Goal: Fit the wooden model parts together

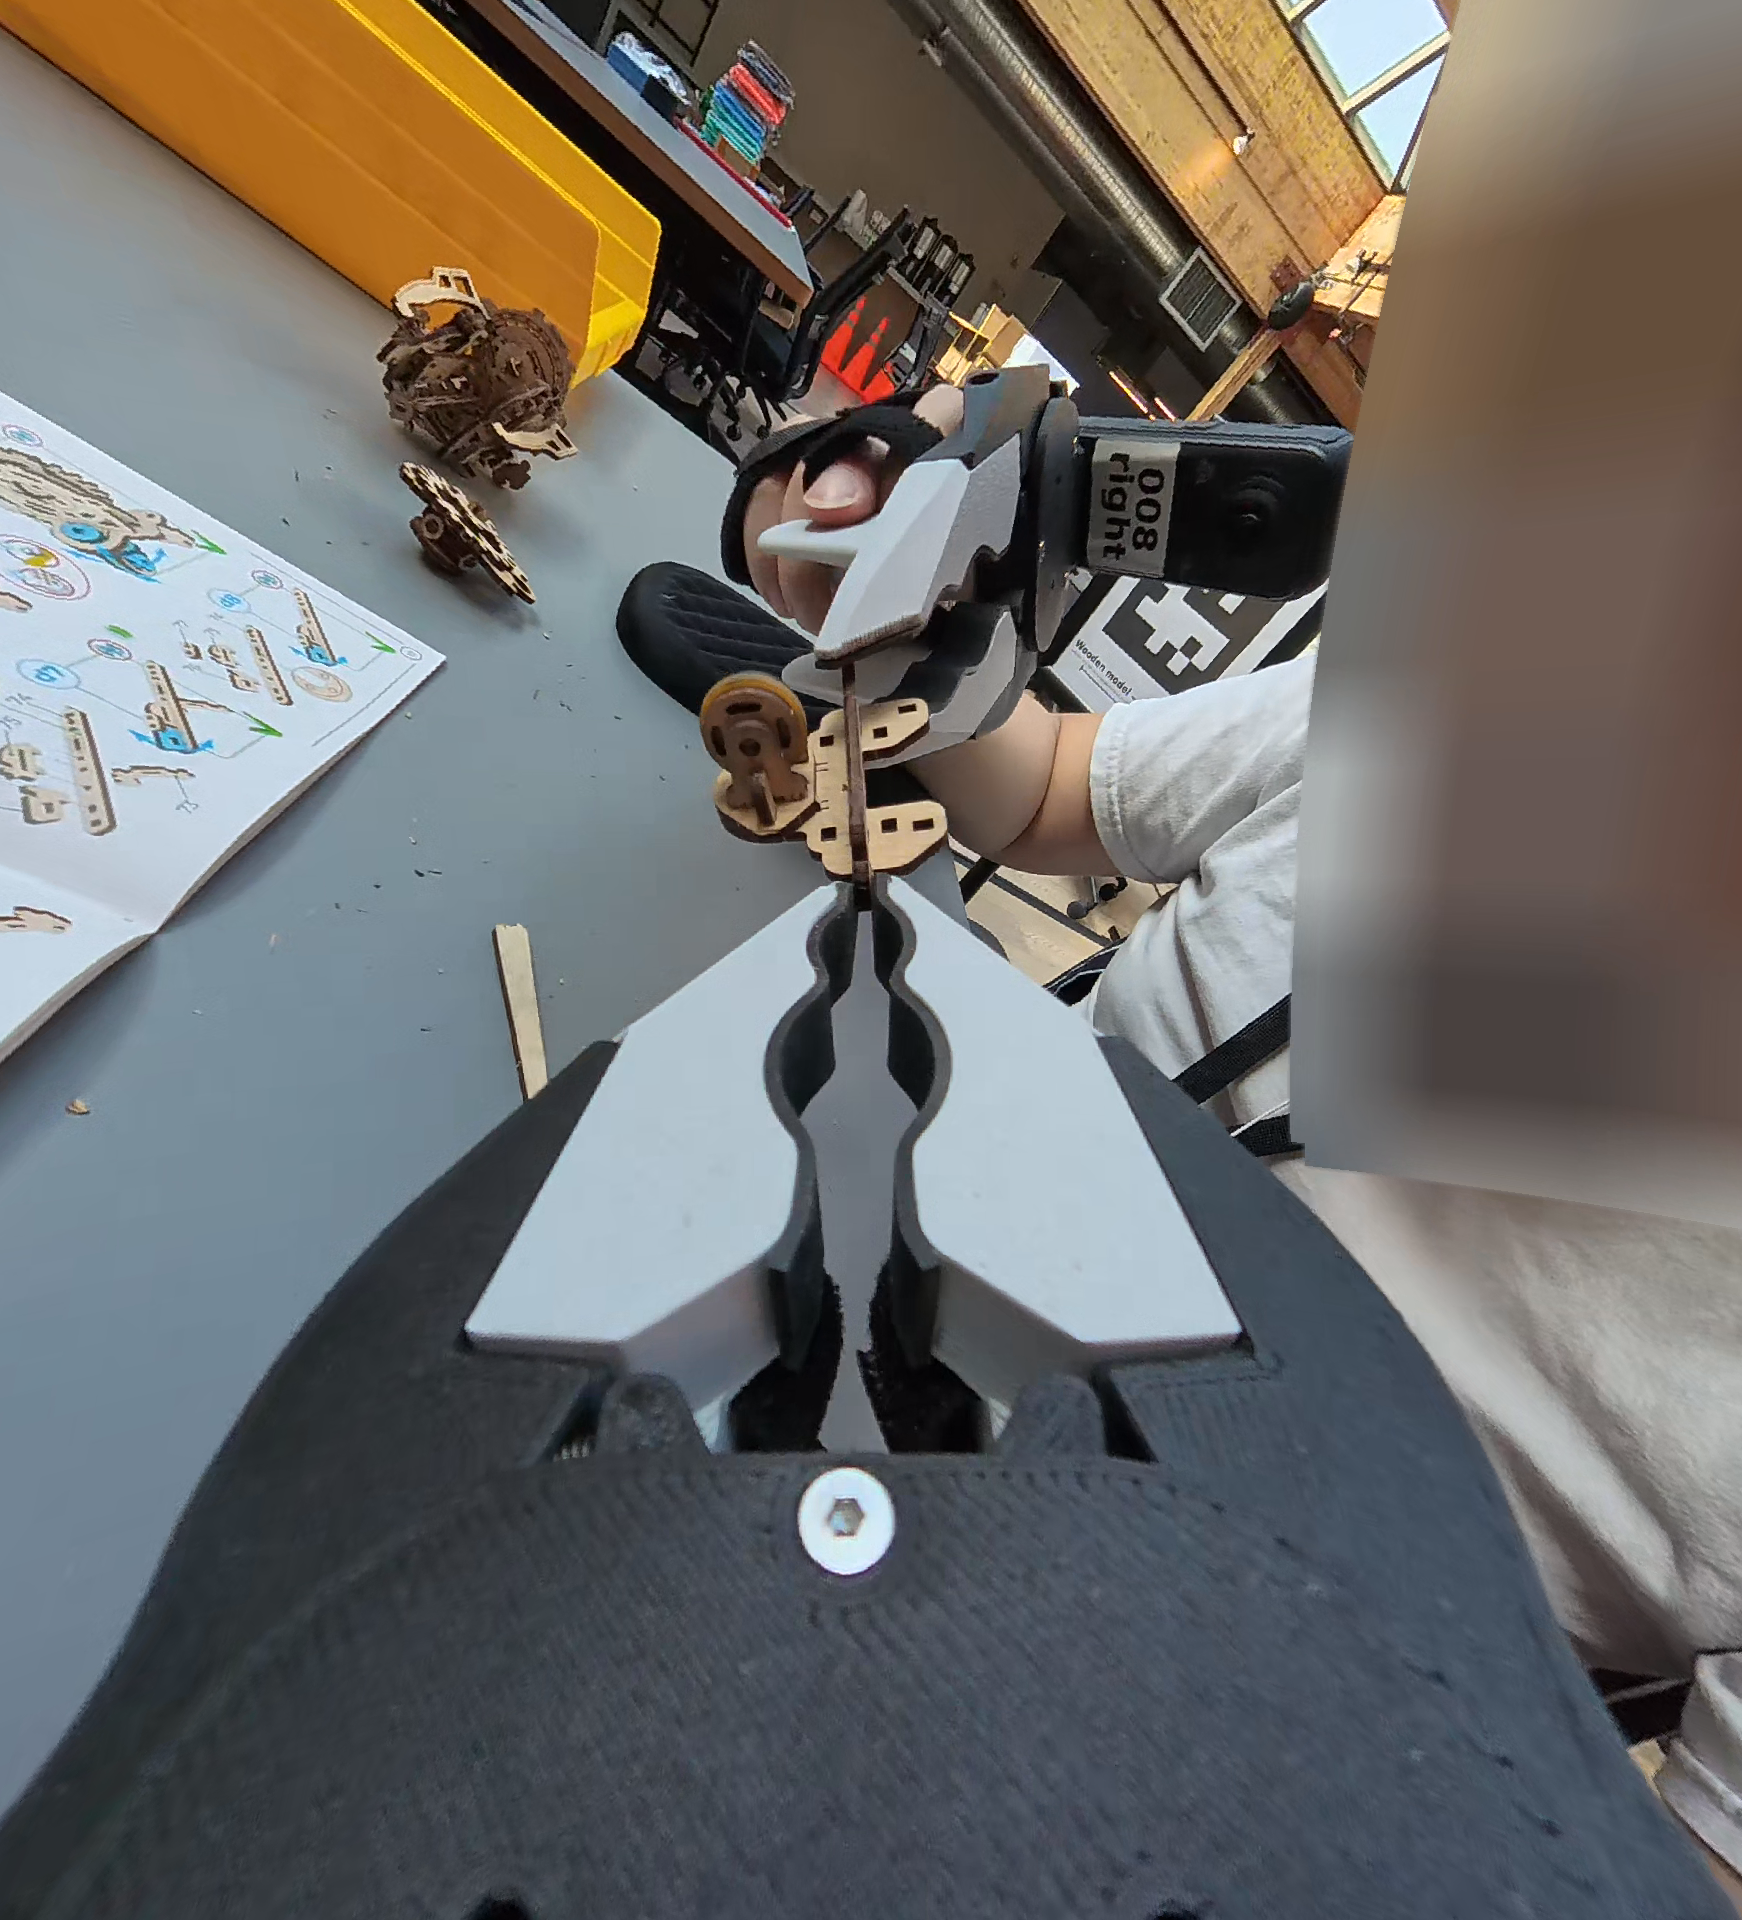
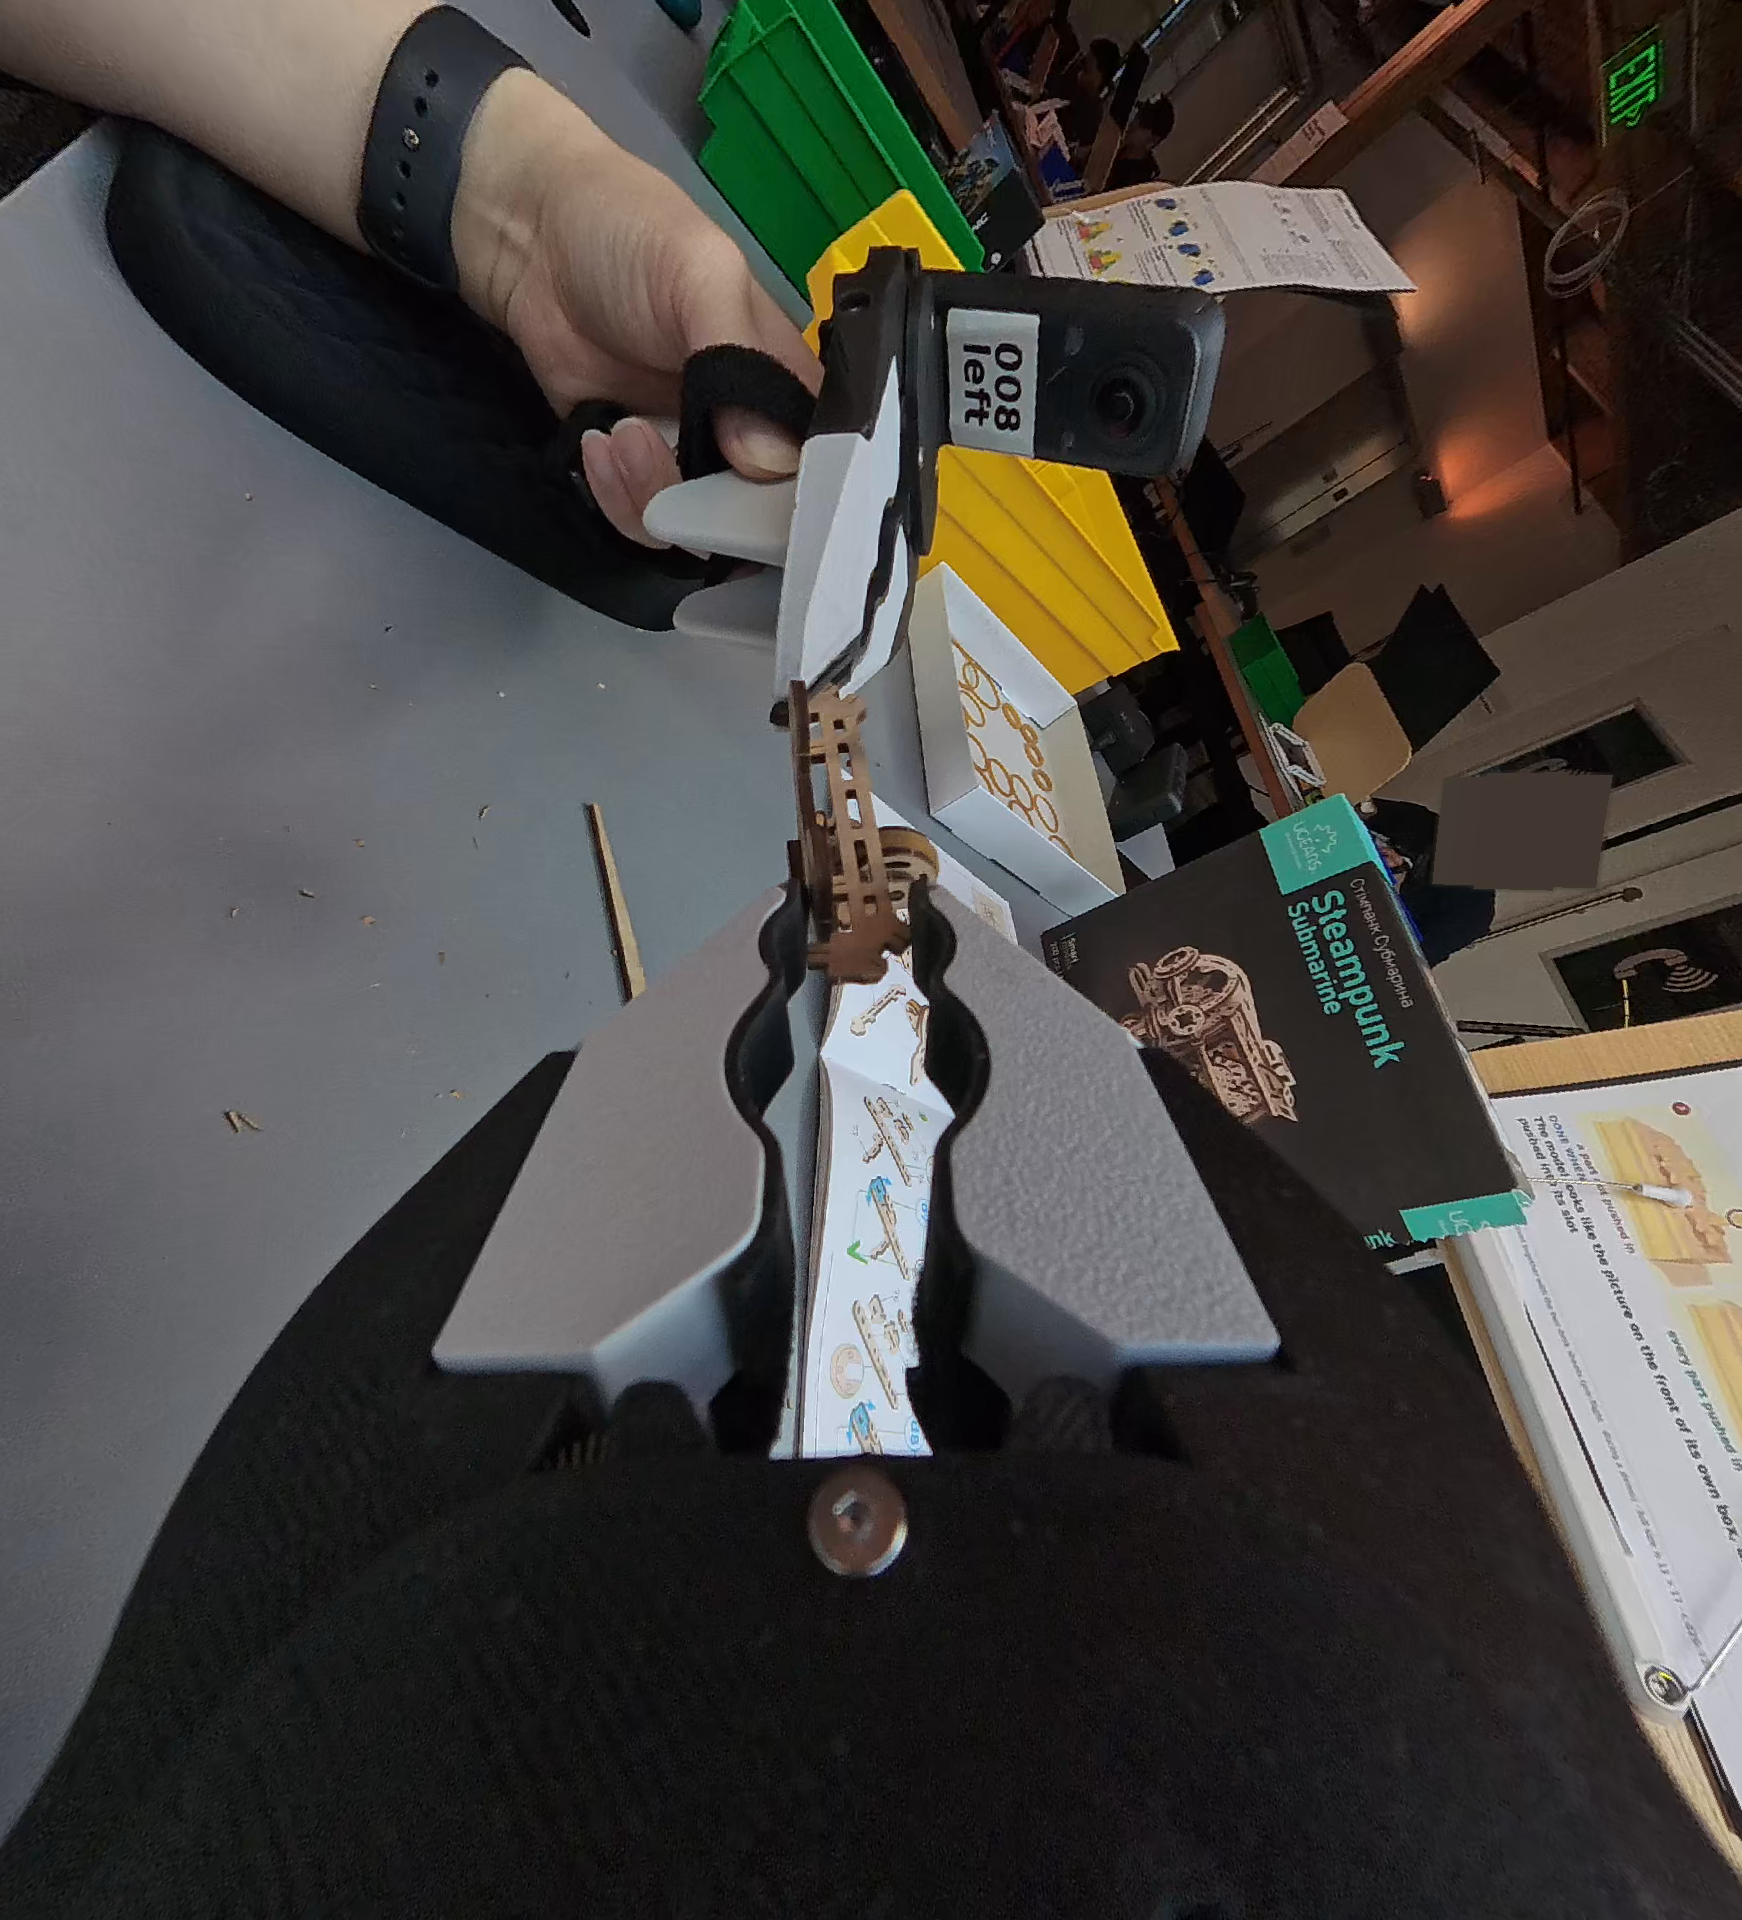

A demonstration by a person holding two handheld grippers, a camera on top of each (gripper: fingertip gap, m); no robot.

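Wooden model part [image 1: 831,774], a slotted strip w/ a small wheel sub-assy on its side, hangs in the air between both sets of fingers, well above the counter [image 1: 223,1195]. Left gripper [image 1: 859,896] is closed narrow on the strip's lower end; right gripper [image 1: 846,657] pinches the top end from opposite, so the piece is braced at both ends, prob. to steady it while a tab gets pressed into a slot. From the right wrist view the same strip [image 2: 836,821] runs from the right fingers up to the left ones. Beyond the fingers: loose stick [image 1: 522,1003] just beside the left fingers, gear [image 1: 462,530] and part-built model [image 1: 477,379] farther off, open instruction booklet [image 1: 119,665], yellow bin [image 1: 379,156]. Kit box [image 2: 1293,1029] and both camera stickers carry writing, not repeated here.
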